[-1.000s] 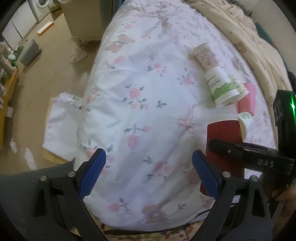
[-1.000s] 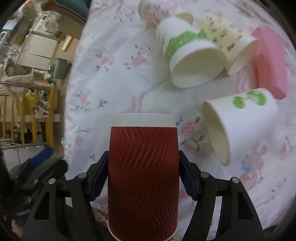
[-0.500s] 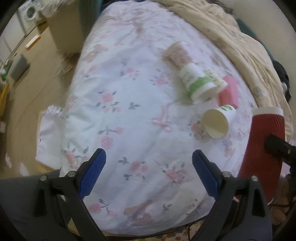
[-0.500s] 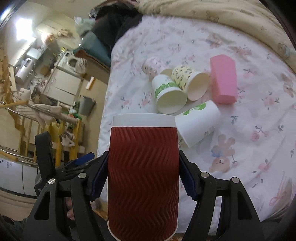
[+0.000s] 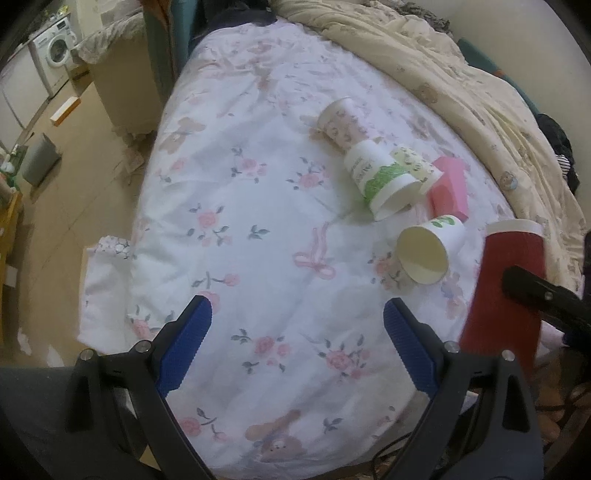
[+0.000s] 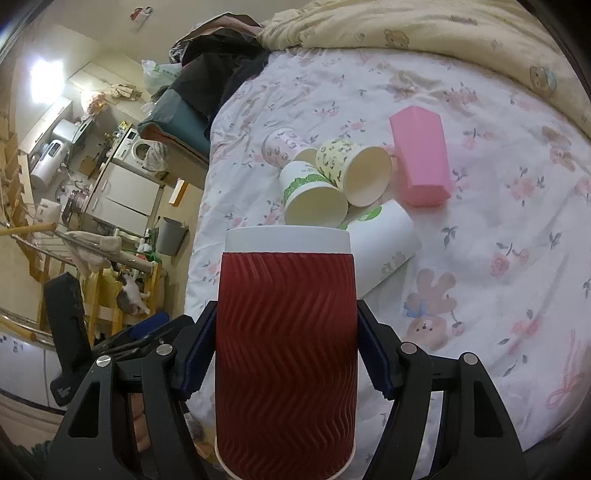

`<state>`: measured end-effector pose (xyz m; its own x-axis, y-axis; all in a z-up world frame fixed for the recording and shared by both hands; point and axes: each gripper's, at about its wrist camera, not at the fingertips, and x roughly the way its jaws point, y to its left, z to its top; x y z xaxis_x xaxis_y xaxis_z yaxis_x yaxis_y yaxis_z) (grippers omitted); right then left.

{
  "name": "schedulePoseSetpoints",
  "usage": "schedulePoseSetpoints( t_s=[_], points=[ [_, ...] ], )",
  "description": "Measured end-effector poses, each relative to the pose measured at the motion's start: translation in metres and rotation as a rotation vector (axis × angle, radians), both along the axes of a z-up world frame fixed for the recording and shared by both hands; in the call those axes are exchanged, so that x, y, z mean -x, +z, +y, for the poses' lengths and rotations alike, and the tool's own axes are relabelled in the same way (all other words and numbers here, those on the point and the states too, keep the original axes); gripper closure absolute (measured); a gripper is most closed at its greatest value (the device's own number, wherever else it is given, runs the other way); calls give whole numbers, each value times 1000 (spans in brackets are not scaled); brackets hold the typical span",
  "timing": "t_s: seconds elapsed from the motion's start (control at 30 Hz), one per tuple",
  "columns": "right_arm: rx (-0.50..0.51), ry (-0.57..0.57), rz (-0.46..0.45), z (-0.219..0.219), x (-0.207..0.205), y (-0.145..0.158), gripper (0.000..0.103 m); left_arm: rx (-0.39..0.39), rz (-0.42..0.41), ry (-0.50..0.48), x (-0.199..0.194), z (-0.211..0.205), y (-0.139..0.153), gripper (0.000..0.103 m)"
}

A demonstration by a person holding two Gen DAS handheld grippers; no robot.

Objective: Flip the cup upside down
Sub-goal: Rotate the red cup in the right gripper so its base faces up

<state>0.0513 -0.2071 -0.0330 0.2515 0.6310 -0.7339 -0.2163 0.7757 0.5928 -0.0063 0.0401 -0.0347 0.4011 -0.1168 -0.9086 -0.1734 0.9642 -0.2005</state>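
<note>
**Right wrist view: red cup clamped between the fingers, above the bed edge**

Right wrist view shows the right gripper [image 6: 286, 354] closed on a red ribbed paper cup [image 6: 286, 343]. Its 2 blue pads press on the left and right sides of the cup. The cup's narrower end with the white band points away from the camera, and the wider rim is nearest to the lens. The cup is held off the floral bedsheet [image 6: 498, 236], near the front edge of the bed.

Beyond the red cup, 4 paper cups lie on their sides on the sheet: a green-band cup [image 6: 314, 199], a yellow-patterned cup [image 6: 354, 170], a pink-patterned cup [image 6: 282, 147] and a white cup with green print [image 6: 384, 243]. The first 3 touch each other. A pink box [image 6: 419, 158] lies just beside the yellow-patterned cup. A beige quilt [image 6: 424, 26] covers the far side of the bed.

From the left wrist view, the left gripper [image 5: 297, 345] stands wide apart, with nothing between its blue pads, over the near part of the sheet. The red cup appears at the right edge of this view, with a black finger of the right gripper across it.
</note>
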Motion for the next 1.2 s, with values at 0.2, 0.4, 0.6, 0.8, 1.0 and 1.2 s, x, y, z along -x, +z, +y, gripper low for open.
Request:
schedulePoseSetpoints(
  t_s=[0.2, 0.4, 0.6, 0.8, 1.0, 1.2],
  points=[
    [35, -11, 16, 0, 1, -8, 31, 3, 10, -81, 2, -14, 0, 10],
    [48, -21, 30, -1, -1, -12, 31, 99, 25, -137, 7, -22, -1, 10],
    [75, 16, 22, 11, 0, -16, 31, 184, 16, -297, 14, -56, 5, 10],
    [132, 61, 5, 23, 4, -18, 31, 204, 37, -340, 19, -69, 6, 10],
    [140, 96, -8, 29, 6, -17, 31, 162, 61, -315, 18, -68, -1, 10],
    [133, 112, -13, 31, 9, -14, 31, 110, 112, -279, 15, -59, -16, 10]
  ],
)
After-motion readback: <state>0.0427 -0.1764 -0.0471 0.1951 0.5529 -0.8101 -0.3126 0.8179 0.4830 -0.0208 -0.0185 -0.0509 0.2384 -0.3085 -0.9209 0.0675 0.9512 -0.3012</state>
